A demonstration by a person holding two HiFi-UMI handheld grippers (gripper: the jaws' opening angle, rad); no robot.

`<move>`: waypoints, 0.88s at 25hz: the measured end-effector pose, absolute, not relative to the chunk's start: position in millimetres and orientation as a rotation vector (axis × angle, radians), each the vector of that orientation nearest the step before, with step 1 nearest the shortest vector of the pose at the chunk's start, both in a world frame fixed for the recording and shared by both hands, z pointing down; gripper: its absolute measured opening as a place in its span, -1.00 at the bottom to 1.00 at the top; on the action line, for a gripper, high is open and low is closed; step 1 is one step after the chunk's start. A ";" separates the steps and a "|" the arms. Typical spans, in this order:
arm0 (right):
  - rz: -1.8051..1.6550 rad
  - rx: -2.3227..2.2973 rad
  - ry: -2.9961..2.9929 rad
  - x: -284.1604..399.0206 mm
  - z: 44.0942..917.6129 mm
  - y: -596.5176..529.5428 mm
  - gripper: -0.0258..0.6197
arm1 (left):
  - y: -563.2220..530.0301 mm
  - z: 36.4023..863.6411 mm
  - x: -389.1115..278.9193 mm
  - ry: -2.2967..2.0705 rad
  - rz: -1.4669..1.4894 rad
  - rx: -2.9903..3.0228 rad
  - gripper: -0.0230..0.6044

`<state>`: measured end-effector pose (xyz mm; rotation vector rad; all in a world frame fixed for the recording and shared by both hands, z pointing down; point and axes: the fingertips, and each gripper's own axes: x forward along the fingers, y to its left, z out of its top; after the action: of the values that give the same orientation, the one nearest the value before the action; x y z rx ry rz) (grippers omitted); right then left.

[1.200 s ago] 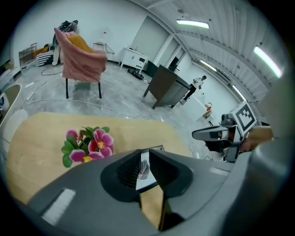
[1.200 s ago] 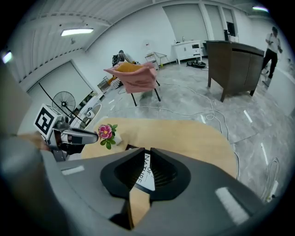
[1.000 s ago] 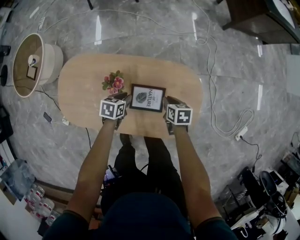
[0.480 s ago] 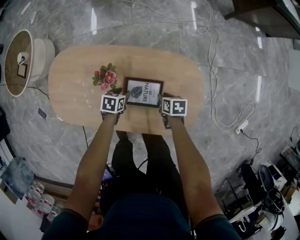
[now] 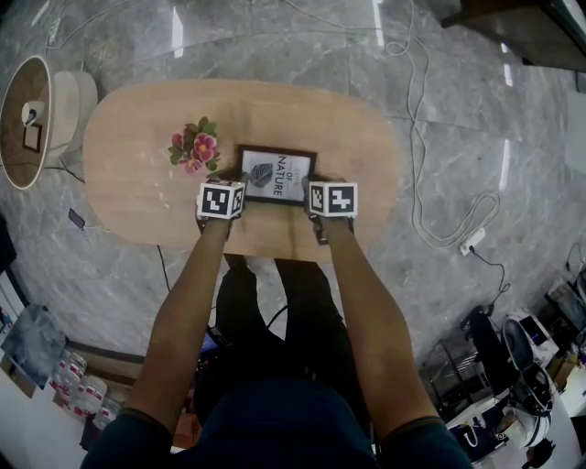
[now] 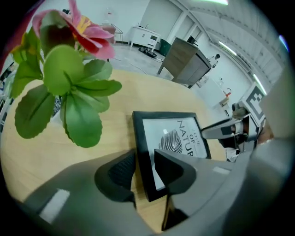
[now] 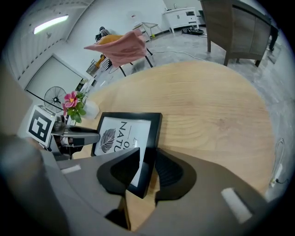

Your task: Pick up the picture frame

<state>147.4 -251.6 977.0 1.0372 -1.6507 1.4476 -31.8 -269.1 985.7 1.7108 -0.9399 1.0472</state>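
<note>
- Left gripper view: left gripper [image 6: 138, 173] jaws narrow, pinched picture frame [image 6: 171, 134] left rail.
- Right gripper [image 7: 146, 167] clamped right rail likewise.
- Step needed even, level lift w/ both.

- Oval light-wood desk [image 5: 137, 183]: stands on the grey marble floor [image 5: 275, 46].
- Pink artificial flowers with green leaves [image 5: 194, 147]: upright on the desk, left of centre.
- Round white stand with wooden top [image 5: 75, 99]: on the floor, left of the desk, apart from it.
- White power strip [image 5: 472, 243]: on the floor, right of the desk.
- Dark wooden cabinet [image 5: 513, 27]: far right corner.
</note>
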 end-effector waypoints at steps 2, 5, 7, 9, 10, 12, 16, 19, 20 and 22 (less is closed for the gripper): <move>1.443 1.042 -1.637 147.9 982.3 -251.3 -0.64 | -269.5 986.4 -31.7 -0.950 1.046 1.714 -0.53; 1.437 1.047 -1.623 150.8 985.3 -251.1 -0.64 | -269.0 986.4 -30.5 -0.955 1.025 1.716 -0.57; 1.444 1.061 -1.611 152.3 985.1 -251.1 -0.64 | -268.9 986.5 -29.7 -0.962 1.017 1.703 -0.62; 1.441 1.088 -1.593 154.6 983.9 -250.7 -0.65 | -269.5 984.5 -28.3 -0.970 1.020 1.706 -0.65; 1.437 1.101 -1.590 155.7 982.6 -250.5 -0.65 | -270.7 982.1 -27.4 -0.974 1.022 1.715 -0.66; 1.430 1.122 -1.593 157.8 978.4 -250.0 -0.65 | -274.1 974.8 -25.5 -0.983 1.022 1.745 -0.68; 1.419 1.164 -1.617 160.1 965.2 -250.9 -0.65 | -279.9 957.7 -22.7 -0.994 1.019 1.790 -0.70; 1.410 1.204 -1.638 160.5 950.0 -255.7 -0.65 | -286.9 940.5 -22.2 -1.017 1.011 1.820 -0.70; 1.402 1.217 -1.649 160.5 943.5 -258.1 -0.66 | -289.4 933.9 -22.2 -1.026 1.007 1.832 -0.70; 1.381 1.247 -1.676 160.6 928.9 -263.6 -0.66 | -294.7 919.3 -22.0 -1.046 0.997 1.860 -0.70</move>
<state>160.6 -263.6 928.9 1.2466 -1.6756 1.3811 -22.0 -294.7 919.3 1.8605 -1.0463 0.9971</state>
